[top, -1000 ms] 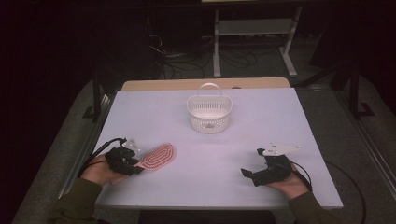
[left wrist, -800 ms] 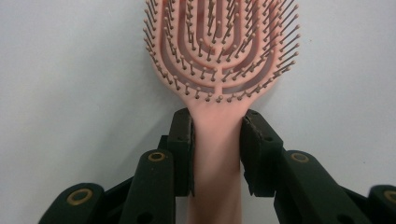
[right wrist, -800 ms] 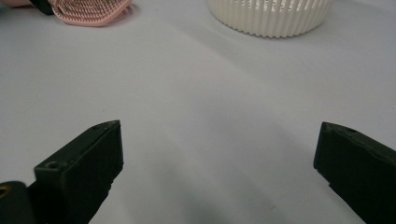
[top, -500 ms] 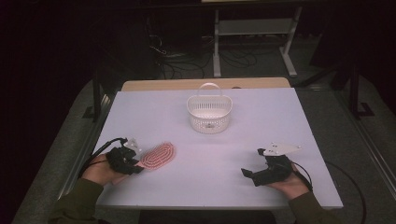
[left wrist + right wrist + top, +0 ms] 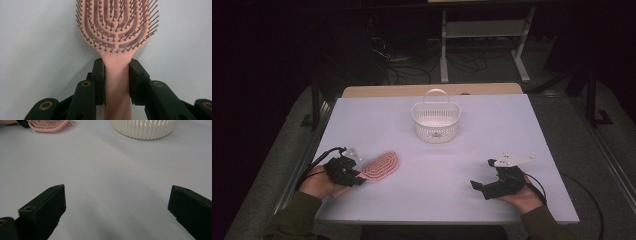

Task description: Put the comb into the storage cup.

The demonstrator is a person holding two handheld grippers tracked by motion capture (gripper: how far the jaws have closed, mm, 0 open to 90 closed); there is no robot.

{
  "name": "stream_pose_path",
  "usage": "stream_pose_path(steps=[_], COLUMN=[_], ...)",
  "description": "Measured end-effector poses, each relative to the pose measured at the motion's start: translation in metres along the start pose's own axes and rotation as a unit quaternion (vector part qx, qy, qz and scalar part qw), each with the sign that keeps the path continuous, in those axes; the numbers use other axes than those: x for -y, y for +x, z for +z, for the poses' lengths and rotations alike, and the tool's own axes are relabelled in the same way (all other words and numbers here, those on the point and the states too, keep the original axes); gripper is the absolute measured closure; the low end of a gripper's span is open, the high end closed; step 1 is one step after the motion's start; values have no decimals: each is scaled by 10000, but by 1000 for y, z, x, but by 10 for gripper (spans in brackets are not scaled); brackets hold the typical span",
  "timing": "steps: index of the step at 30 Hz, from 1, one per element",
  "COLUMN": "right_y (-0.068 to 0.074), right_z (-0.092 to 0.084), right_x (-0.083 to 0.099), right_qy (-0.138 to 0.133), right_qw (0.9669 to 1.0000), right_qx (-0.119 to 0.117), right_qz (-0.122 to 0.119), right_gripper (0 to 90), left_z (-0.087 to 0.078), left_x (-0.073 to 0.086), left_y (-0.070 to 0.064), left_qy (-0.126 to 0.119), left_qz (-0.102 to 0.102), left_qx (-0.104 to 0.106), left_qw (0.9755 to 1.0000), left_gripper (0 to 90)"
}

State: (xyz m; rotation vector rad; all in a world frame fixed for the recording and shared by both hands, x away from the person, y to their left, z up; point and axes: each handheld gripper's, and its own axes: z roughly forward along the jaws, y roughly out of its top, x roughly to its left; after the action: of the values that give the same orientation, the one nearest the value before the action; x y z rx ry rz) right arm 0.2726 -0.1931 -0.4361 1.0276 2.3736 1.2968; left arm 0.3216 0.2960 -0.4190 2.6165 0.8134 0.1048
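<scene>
A pink hairbrush [image 5: 382,165] lies bristles up on the white table [image 5: 512,125], at its front left. My left gripper [image 5: 358,176] has just been closing, and it is now shut on the brush's handle. In the left gripper view both pads press the handle's sides just below the bristled head [image 5: 117,25], with the gripper [image 5: 117,65] low over the table. At the front right my right gripper [image 5: 481,174] rests in a hand, pointing left. Its jaws [image 5: 116,197] stand wide open with bare table between them.
A white slatted basket [image 5: 437,125] with an upright handle stands at the middle back of the table, also seen ahead of the right gripper [image 5: 145,130]. Cables and a metal stand lie on the dark floor beyond the table's far edge.
</scene>
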Motion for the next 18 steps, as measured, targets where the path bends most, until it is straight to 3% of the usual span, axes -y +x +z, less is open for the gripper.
stream_pose_path(steps=[18], right_y=[0], right_z=[0], right_x=[0], right_qy=[-4], right_qw=[10000], right_qx=[8], right_qz=[10], right_gripper=[13], left_z=[-7], left_x=[-9], left_y=[-8], left_qy=[-608], left_qz=[-46], left_qx=[209], left_qw=[9979], left_gripper=[704])
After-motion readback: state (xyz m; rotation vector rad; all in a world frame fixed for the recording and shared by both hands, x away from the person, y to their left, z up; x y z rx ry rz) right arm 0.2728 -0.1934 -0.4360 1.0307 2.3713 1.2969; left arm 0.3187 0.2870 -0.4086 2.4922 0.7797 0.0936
